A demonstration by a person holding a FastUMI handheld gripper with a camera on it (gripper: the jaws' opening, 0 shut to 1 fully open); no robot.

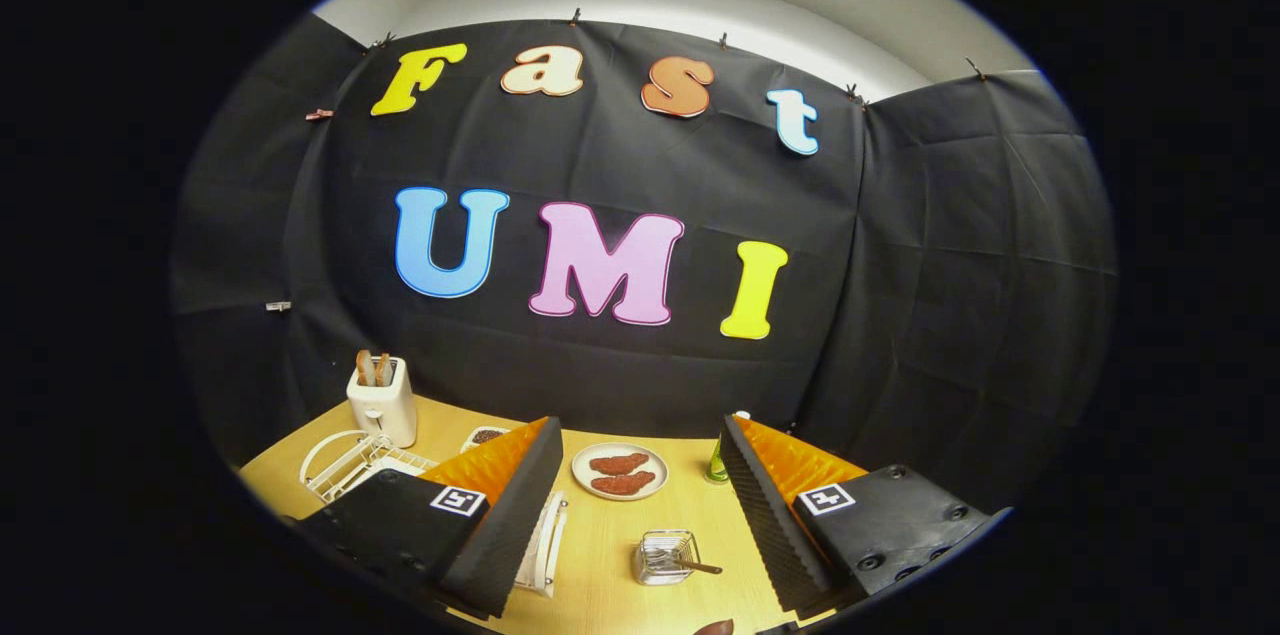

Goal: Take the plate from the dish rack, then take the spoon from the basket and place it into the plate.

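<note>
My gripper [638, 423] is open wide above a wooden table [600, 585], with nothing between its fingers. A white wire dish rack [345, 463] lies behind the left finger. A white curved piece [546, 543] stands on edge right beside that finger; whether it is the plate or part of the rack I cannot tell. A small wire basket [665, 557] sits low between the fingers, nearer the right one, and a spoon [697, 567] lies in it with its handle sticking out to the right.
A round plate with two brown meat pieces [620, 471] sits between the fingertips, beyond the basket. A white toaster holding bread [382, 402] stands behind the rack, with a small bowl [486, 436] near it. A green bottle [717, 463] stands by the right finger.
</note>
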